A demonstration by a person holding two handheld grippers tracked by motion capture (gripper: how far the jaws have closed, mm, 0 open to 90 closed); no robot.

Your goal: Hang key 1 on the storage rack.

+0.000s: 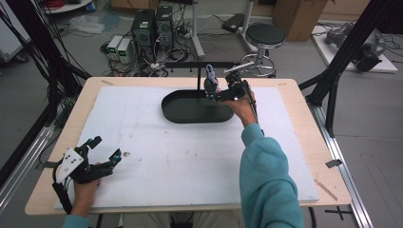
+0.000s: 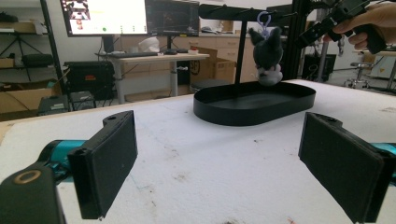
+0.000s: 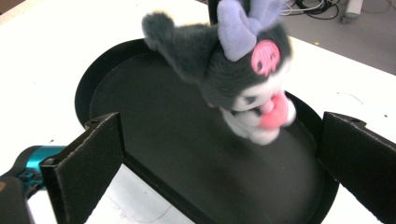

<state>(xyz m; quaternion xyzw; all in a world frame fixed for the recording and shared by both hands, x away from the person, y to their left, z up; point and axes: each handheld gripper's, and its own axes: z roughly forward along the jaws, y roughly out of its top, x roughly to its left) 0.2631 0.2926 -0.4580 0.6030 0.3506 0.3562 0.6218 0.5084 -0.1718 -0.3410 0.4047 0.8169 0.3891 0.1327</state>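
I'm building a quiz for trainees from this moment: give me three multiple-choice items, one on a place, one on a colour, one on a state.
1. Where is the dark grey plush toy with the lilac bow?
A. hanging from the black stand's bar over the black oval tray
B. lying on the white mat
C. on the round stool

2. What colour is the clip on which the toy hangs?
A. red
B. lilac
C. green

3. How do the right gripper's jaws stand?
A. clamped on the toy
B. shut on nothing
C. open, apart from the toy

Answers:
1 A, the left gripper view shows it dangling above the tray.
2 B, the loop is lilac.
3 C, both pads stand wide of the toy.
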